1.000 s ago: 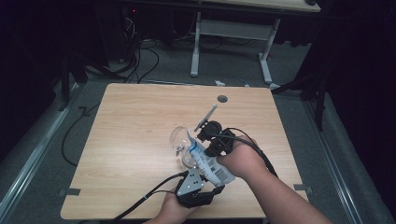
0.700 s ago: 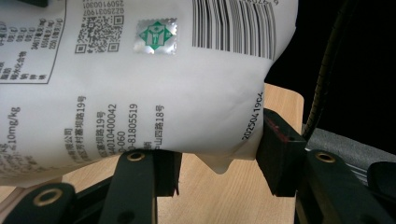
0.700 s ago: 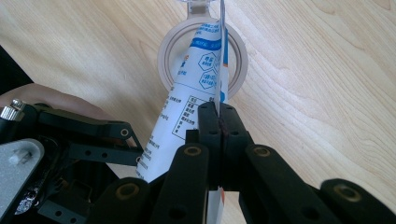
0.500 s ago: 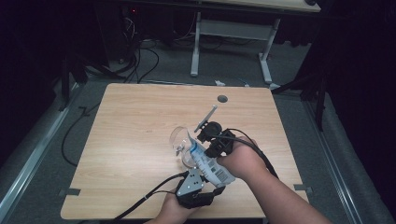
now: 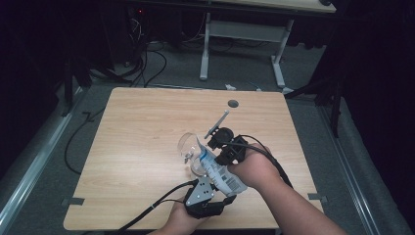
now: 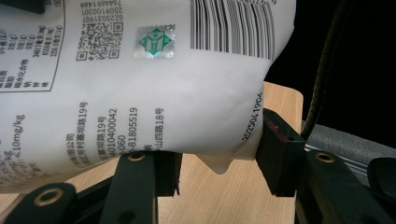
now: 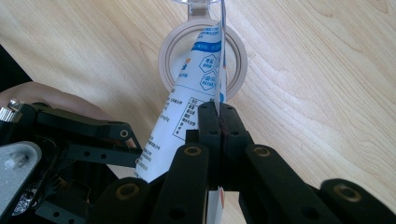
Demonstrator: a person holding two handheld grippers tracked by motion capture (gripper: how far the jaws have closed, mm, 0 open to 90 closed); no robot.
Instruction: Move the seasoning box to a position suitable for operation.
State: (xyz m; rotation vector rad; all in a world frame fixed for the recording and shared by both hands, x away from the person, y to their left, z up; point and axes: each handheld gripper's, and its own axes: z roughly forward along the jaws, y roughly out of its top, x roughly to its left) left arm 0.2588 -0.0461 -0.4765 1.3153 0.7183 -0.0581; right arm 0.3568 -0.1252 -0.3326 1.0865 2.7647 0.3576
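A white printed pouch (image 5: 219,172) slants over the wooden table (image 5: 142,127), its upper end tipped into a clear glass (image 5: 188,148). My left gripper (image 5: 217,188) is shut on the pouch's barcode end; in the left gripper view the pouch (image 6: 140,74) sits squeezed between the two pads (image 6: 276,154). My right gripper (image 5: 214,152) is shut on the pouch's thin side seam. In the right gripper view the shut jaws pinch that seam at my right gripper (image 7: 219,122), and the pouch (image 7: 184,112) points down at the round glass (image 7: 233,70).
A round cable hole (image 5: 233,104) lies in the table's far part. Black cables (image 5: 156,205) trail from the grippers over the near edge. Table legs (image 5: 205,44) and floor cables (image 5: 147,58) stand beyond the far edge.
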